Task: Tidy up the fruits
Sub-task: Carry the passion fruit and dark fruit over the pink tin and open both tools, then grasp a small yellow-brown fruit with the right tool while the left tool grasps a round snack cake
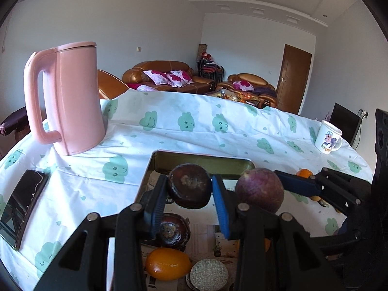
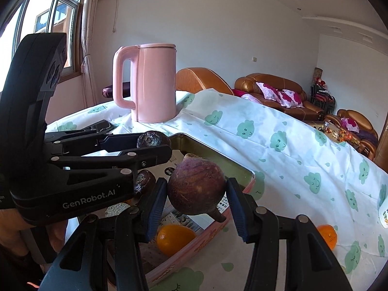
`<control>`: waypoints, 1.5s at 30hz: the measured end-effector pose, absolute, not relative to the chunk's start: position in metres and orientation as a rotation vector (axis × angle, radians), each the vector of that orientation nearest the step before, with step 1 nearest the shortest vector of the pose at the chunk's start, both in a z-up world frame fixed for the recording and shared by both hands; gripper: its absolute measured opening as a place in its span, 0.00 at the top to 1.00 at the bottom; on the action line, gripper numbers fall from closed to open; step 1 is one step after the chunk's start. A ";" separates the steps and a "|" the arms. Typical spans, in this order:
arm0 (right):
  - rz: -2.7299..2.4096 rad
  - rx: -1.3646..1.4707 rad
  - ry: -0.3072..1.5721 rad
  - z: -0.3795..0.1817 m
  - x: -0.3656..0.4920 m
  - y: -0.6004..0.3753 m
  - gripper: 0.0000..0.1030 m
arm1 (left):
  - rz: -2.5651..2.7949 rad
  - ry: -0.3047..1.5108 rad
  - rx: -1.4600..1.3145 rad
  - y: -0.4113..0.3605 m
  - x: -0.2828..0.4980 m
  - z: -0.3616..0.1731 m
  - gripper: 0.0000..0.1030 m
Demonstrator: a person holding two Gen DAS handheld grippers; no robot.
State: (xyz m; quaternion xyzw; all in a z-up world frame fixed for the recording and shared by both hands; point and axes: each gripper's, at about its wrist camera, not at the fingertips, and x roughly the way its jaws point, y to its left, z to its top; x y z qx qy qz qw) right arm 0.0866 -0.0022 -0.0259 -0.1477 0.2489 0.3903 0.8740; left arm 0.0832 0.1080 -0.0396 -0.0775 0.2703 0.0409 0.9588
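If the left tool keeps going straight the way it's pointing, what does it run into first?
Probably the far wall of the metal tray. The left tool, shut on a dark round fruit, points down over the tray interior. Depth is uncertain in this view, so the tray floor may come first.

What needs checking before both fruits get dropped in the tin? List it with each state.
1. Left gripper clamped on the dark brown fruit: ok.
2. Right gripper clamped on the purple fruit: ok.
3. Both fruits over the tin tray: ok.
4. Free spot in the tray beside the orange and second brown fruit: ok.
5. Grippers clear of each other: cannot tell.
6. Loose orange on the cloth collected: not ok.
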 end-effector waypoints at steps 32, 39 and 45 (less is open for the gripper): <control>0.677 -0.226 0.556 -0.023 0.086 -0.072 0.45 | 0.076 0.447 -0.156 0.089 0.065 -0.026 0.12; 0.483 -0.187 0.596 -0.026 0.094 -0.159 0.45 | -0.028 0.426 -0.091 0.036 0.062 -0.019 0.12; 0.420 -0.144 0.665 -0.033 0.102 -0.215 0.46 | -0.125 0.459 -0.030 -0.014 0.073 -0.024 0.12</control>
